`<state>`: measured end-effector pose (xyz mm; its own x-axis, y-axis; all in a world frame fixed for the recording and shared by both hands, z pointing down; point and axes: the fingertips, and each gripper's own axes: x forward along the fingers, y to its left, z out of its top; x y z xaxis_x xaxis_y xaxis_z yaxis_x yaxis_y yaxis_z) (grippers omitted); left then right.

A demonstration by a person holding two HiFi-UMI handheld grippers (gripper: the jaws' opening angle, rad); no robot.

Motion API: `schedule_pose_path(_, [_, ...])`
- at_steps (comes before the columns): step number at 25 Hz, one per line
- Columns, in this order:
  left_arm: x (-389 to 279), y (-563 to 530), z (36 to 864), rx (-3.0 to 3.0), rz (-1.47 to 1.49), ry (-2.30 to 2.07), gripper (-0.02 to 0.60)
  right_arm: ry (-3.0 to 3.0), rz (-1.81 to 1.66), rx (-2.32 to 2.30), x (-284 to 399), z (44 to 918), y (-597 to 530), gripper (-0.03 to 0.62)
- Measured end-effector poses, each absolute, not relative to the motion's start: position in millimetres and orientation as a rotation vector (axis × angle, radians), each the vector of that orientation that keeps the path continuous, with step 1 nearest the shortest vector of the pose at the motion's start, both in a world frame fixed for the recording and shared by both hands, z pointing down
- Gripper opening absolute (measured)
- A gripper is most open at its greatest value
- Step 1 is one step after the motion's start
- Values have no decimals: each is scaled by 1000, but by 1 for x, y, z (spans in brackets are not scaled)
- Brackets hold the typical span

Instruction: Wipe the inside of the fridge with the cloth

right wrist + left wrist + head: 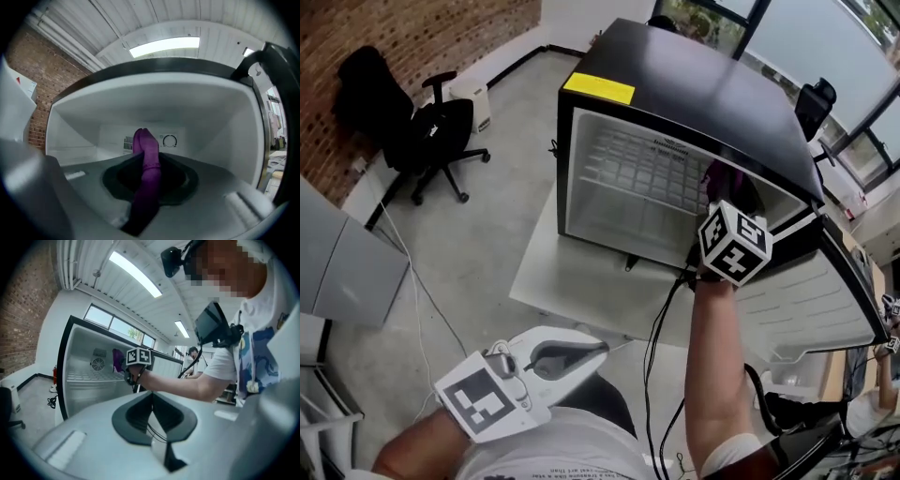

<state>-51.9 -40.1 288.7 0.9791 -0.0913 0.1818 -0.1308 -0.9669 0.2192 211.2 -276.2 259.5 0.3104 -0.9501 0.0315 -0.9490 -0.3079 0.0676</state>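
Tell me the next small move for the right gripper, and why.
Probably push the right gripper a little deeper, until the purple cloth presses against the fridge's back wall, then start a stroke. Its jaws are shut on the cloth and the cloth's free end points at that wall. As far as the right gripper view shows, the cloth is not touching any surface yet.

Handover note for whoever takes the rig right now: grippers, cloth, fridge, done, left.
Right gripper: shut on the purple cloth, inside the open fridge, toward its right wall.
Left gripper: shut, empty, low and away from the fridge.
Done: door open, cloth gripped and in the fridge. How much is wiped cannot be told.
Left: wipe the interior.
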Motion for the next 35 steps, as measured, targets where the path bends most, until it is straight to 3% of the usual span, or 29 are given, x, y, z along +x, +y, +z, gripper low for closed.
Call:
schedule_pose_path(15, [-46,-70,292,2896,277,-143,5,-1589,-27,2603,267,263,-322,74])
schedule_pose_path(35, [-71,-92,299,2858,281,-282,5,-1880,79,2384,172,284,-397,74])
